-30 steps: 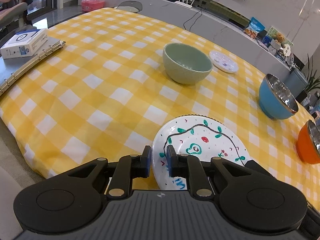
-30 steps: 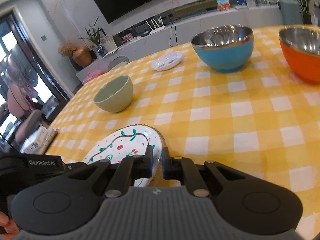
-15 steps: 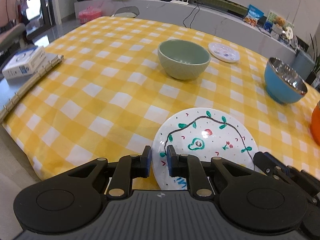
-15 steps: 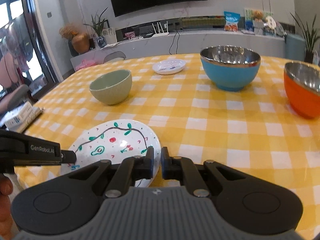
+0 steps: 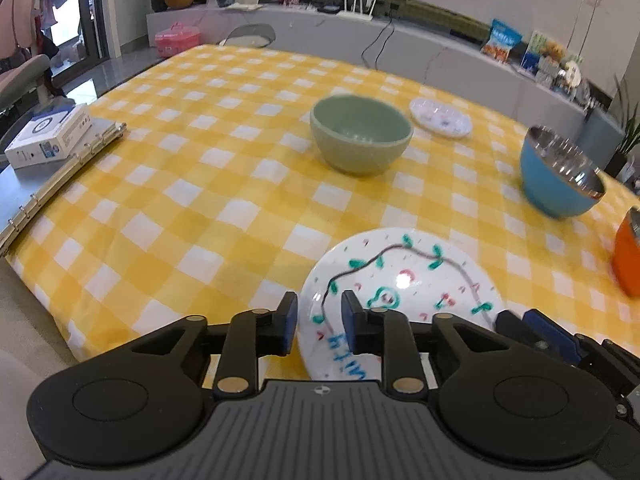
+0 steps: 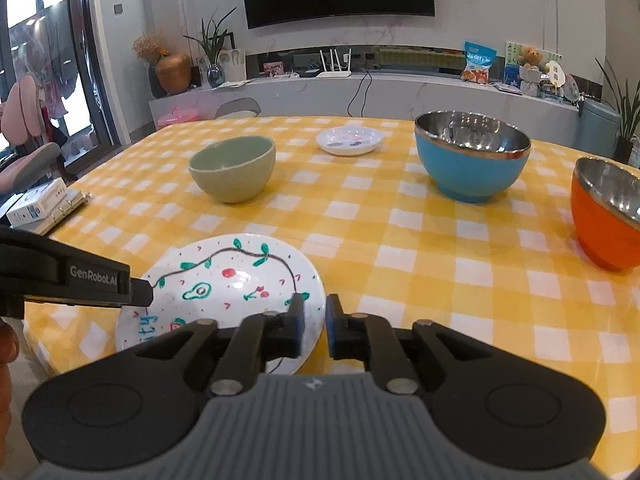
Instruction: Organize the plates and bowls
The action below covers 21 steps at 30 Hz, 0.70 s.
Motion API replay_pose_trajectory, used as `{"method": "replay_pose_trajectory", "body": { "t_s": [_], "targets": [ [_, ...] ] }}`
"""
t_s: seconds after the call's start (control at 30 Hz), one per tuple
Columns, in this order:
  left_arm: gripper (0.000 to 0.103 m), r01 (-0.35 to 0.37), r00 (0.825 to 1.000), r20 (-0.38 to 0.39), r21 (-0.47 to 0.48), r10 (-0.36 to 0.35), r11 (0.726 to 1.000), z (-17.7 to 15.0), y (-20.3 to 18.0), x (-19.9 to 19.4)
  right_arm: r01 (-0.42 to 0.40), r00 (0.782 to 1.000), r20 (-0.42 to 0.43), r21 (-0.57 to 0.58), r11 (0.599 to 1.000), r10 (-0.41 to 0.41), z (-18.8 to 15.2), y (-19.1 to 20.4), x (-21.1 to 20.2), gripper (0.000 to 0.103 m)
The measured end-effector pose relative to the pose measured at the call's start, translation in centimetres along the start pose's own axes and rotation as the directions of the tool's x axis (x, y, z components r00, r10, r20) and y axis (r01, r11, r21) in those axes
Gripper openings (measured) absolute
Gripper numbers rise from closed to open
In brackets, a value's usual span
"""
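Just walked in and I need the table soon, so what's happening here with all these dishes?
A person is sorting dishes on the yellow checked tablecloth with a tool in each hand. Both the left tool and the right tool sit at opposite edges of the painted plate, jaws opening, with its rim between them. The plate lies at the table's near edge. The green bowl, small plate, blue bowl and orange bowl stand apart, untouched.

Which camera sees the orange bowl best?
The right wrist view: the orange bowl shows nearly whole there, shiny inside and all. The left wrist view catches only a blurry sliver at its right edge.
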<state>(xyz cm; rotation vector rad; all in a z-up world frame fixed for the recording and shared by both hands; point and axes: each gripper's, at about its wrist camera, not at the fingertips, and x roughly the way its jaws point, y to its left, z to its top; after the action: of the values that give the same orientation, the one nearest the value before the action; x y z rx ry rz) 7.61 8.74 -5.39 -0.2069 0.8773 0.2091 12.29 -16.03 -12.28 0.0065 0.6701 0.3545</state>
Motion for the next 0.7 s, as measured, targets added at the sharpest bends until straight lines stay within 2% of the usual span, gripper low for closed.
{"method": "replay_pose_trajectory", "body": {
  "t_s": [0.07, 0.17, 0.3, 0.6, 0.7],
  "targets": [
    [0.031, 0.005, 1.000, 0.016, 0.019, -0.005, 1.000, 0.3, -0.3, -0.5, 0.004, 1.000, 0.011, 0.006, 1.000, -0.004, 0.4, 0.0, -0.3, 0.030],
    [0.032, 0.017, 0.999, 0.038, 0.055, -0.019, 0.998, 0.8, -1.1, -1.0, 0.017, 1.000, 0.024, 0.007, 1.000, -0.017, 0.9, -0.1, -0.5, 0.032],
    [0.032, 0.076, 0.994, 0.078, 0.085, -0.083, 0.993, 2.1, -2.3, -1.3, 0.042, 0.998, 0.043, 0.017, 0.999, -0.042, 1.7, -0.7, -0.5, 0.033],
    [0.033, 0.146, 0.983, 0.086, 0.146, -0.160, 0.978, 5.2, -5.2, 0.2, 0.090, 0.995, 0.035, 0.174, 0.981, -0.097, 4.2, -3.7, 0.9, 0.036],
    [0.033, 0.175, 0.979, 0.074, 0.161, -0.189, 0.971, 6.3, -5.9, 0.9, 0.084, 0.995, 0.028, 0.221, 0.972, -0.092, 5.2, -4.5, 1.7, 0.036]
  ]
}}
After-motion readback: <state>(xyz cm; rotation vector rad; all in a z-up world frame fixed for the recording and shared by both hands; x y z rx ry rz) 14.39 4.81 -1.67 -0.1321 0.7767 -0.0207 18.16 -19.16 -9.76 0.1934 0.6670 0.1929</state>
